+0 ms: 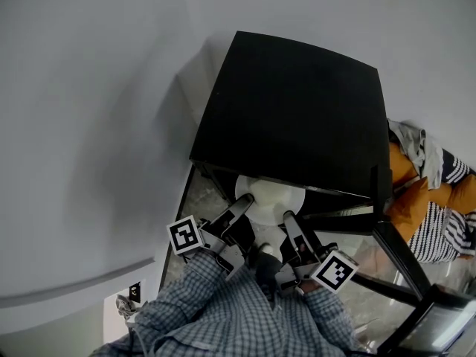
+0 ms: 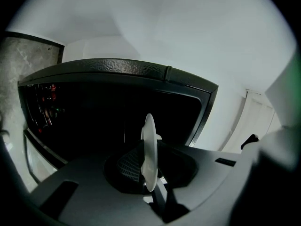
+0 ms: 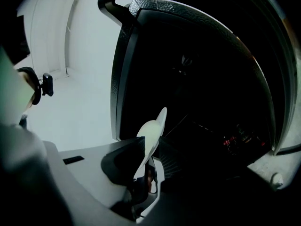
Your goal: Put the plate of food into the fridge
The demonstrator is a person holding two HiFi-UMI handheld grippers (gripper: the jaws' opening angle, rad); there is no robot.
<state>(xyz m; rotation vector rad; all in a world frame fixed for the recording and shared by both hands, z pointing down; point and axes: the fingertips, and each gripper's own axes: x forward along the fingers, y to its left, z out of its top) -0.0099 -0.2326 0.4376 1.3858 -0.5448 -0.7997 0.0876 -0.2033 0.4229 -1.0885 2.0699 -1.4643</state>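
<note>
A white plate (image 1: 262, 196) hangs level at the mouth of the black fridge (image 1: 297, 110), partly under its top. My left gripper (image 1: 242, 204) is shut on the plate's near left rim and my right gripper (image 1: 289, 221) on its near right rim. The left gripper view has the plate (image 2: 149, 149) edge-on between the jaws of the left gripper (image 2: 149, 173), facing the dark fridge interior (image 2: 94, 121). Seen edge-on in the right gripper view too, the plate (image 3: 151, 138) sits clamped in the right gripper (image 3: 145, 166). Any food on the plate is hidden.
The fridge door (image 1: 401, 274) stands open to the right. Orange and striped cloth (image 1: 428, 199) lies beyond it. A white wall (image 1: 89, 125) runs along the left, close to the fridge's side. The person's checked sleeves (image 1: 223, 311) fill the bottom of the head view.
</note>
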